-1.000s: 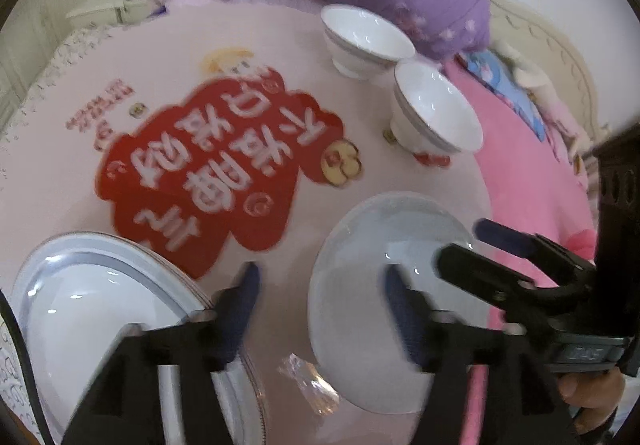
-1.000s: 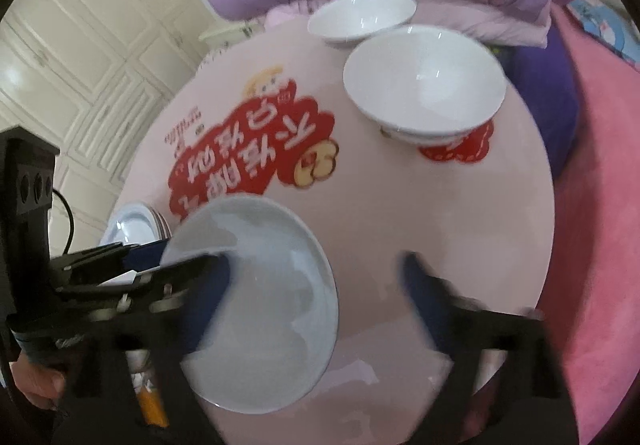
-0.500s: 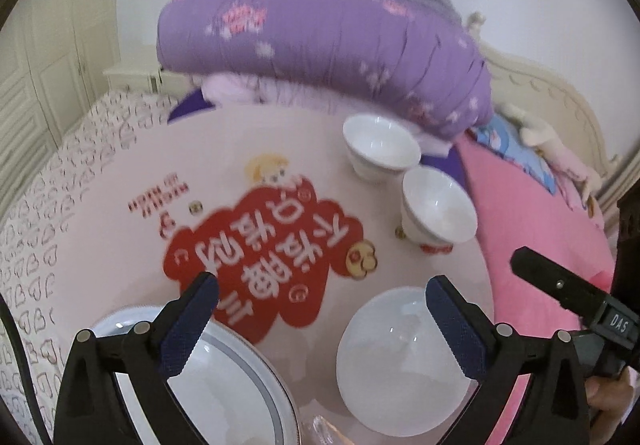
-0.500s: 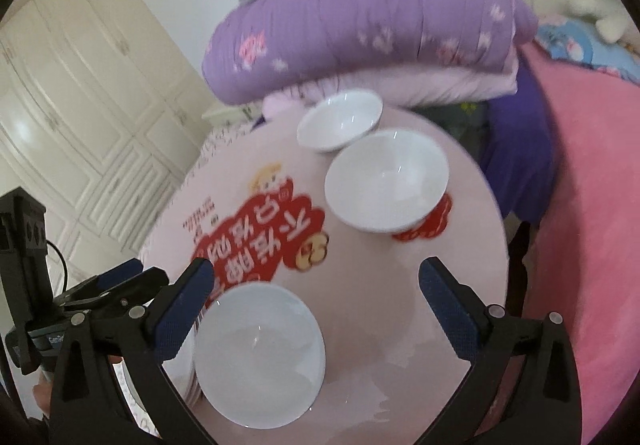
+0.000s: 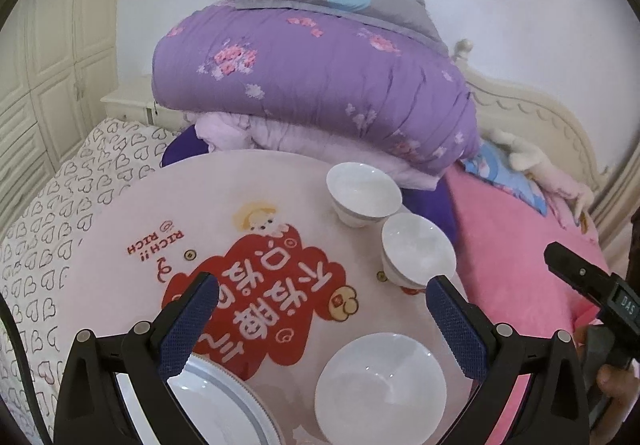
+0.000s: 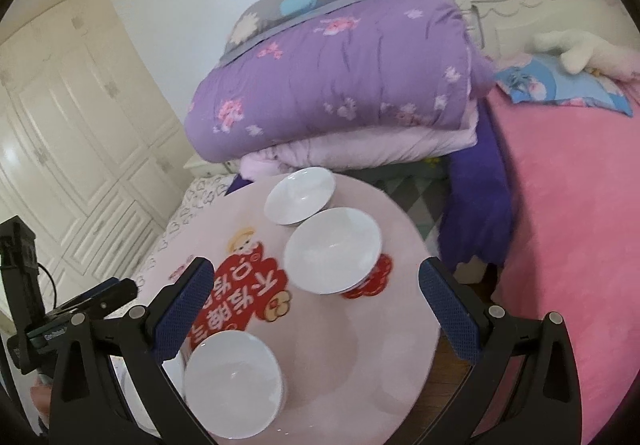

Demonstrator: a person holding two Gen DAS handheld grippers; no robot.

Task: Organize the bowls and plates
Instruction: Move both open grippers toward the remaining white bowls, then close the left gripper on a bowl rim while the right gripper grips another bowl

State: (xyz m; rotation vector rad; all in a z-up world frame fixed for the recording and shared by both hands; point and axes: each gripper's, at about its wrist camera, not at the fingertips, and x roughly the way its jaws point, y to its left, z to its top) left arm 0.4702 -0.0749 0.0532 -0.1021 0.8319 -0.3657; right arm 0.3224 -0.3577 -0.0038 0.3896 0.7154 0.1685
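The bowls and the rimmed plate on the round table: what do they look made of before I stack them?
Near bowl, middle bowl and far bowl: probably glazed white ceramic or porcelain, going by the glossy highlights and thin rims, though melamine cannot be ruled out. Rimmed plate: same glossy white look with a grey-blue band. Table: smooth printed surface, likely plastic or laminate.

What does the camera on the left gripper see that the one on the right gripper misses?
Only the left view shows the blue-rimmed plate clearly, plus the "RICH" lettering; in the right view that plate is mostly hidden behind a finger. Only the right view shows the tall cream wardrobe doors broadly. Both share the round table, three white bowls, the nearest one, and the purple quilt.
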